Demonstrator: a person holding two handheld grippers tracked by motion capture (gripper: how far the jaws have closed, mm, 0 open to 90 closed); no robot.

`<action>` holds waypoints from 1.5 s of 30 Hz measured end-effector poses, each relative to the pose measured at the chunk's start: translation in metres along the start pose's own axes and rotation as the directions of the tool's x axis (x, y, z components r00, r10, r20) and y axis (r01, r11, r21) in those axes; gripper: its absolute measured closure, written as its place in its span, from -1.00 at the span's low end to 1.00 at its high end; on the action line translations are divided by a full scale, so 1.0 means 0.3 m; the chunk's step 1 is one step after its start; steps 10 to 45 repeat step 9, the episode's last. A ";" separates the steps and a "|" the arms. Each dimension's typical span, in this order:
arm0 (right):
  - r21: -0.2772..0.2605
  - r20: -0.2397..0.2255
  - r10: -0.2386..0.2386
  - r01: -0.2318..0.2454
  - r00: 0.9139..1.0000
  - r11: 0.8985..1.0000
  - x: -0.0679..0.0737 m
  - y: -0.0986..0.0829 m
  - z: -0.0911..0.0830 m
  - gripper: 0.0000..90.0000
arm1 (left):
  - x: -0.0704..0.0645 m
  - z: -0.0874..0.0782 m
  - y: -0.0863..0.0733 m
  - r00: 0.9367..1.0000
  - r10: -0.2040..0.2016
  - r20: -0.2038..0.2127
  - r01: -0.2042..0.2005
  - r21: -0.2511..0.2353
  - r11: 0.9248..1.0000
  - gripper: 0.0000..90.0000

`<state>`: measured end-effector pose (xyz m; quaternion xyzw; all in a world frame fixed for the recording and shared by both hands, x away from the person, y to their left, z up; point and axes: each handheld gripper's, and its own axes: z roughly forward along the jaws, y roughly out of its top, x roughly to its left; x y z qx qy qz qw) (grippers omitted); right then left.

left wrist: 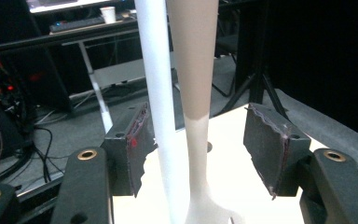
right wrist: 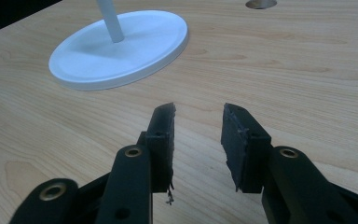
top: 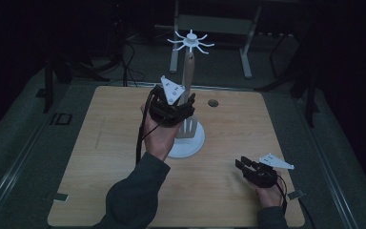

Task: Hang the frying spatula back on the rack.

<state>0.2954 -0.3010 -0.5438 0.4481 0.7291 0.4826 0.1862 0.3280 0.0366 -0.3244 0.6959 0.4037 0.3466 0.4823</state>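
1. So the desk (top: 124,157) is the biggest thing around, light wood, with a small round hole (top: 213,103) in it just past the left tool (top: 187,106).
2. Standing under that tool is the white rack (top: 187,145): round base, thin pole (left wrist: 156,93), hook ring on top.
3. Between the tool's spread pads hangs the spatula (left wrist: 193,84), wooden handle up, pale blade near the base. Nothing is pinched yet.
4. Tip: the pole sits right beside the handle, inside the same gap, so I'd shift sideways and close on the handle alone.
5. The right tool (right wrist: 198,135), also spread and holding nothing, hovers low over bare desk, well off from the rack.
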 end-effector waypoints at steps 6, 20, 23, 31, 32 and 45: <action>0.000 0.000 0.002 -0.002 1.000 1.000 -0.001 -0.001 -0.001 0.43 | 0.015 -0.023 -0.035 0.999 -0.007 0.044 0.006 0.012 1.000 -0.08; 0.000 0.002 0.002 -0.002 1.000 1.000 -0.002 -0.001 0.000 0.41 | 0.028 -0.033 -0.054 0.999 -0.009 0.048 0.008 0.007 1.000 -0.06; 0.000 0.002 0.002 -0.002 1.000 1.000 -0.002 -0.001 0.000 0.41 | 0.028 -0.033 -0.054 0.999 -0.009 0.048 0.008 0.007 1.000 -0.06; 0.000 0.002 0.002 -0.002 1.000 1.000 -0.002 -0.001 0.000 0.41 | 0.028 -0.033 -0.054 0.999 -0.009 0.048 0.008 0.007 1.000 -0.06; 0.000 0.002 0.002 -0.002 1.000 1.000 -0.002 -0.001 0.000 0.41 | 0.028 -0.033 -0.054 0.999 -0.009 0.048 0.008 0.007 1.000 -0.06; 0.000 0.002 0.002 -0.002 1.000 1.000 -0.002 -0.001 0.000 0.41 | 0.028 -0.033 -0.054 0.999 -0.009 0.048 0.008 0.007 1.000 -0.06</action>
